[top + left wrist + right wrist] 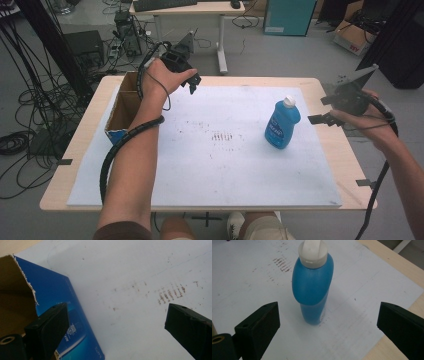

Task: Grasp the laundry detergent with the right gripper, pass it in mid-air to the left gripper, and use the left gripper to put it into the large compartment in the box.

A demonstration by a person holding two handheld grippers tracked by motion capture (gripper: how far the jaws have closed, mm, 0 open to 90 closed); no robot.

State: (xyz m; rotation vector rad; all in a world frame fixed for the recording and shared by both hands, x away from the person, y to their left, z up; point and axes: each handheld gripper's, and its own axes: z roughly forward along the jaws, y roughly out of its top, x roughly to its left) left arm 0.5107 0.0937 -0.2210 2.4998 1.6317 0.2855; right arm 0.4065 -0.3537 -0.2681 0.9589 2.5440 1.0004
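A blue bottle [282, 122] with a white cap stands upright on the right half of the white sheet [220, 170]. My right gripper [322, 110] hovers just right of it, open. In the right gripper view the bottle [313, 290] stands ahead of the wide-apart jaws of the right gripper [329, 312], untouched. An open cardboard box [122, 107] with a blue printed side sits at the table's left edge. My left gripper [194, 84] hangs open above the sheet near the box's far end. In the left gripper view the box [55, 297] lies beside the left jaw of the left gripper [117, 315], which holds nothing.
Brown smudges [222, 136] mark the middle of the sheet. The wooden table [75, 145] shows around the sheet's edges. Cables [30, 125] and equipment crowd the floor to the left. A desk [200, 10] stands beyond the table.
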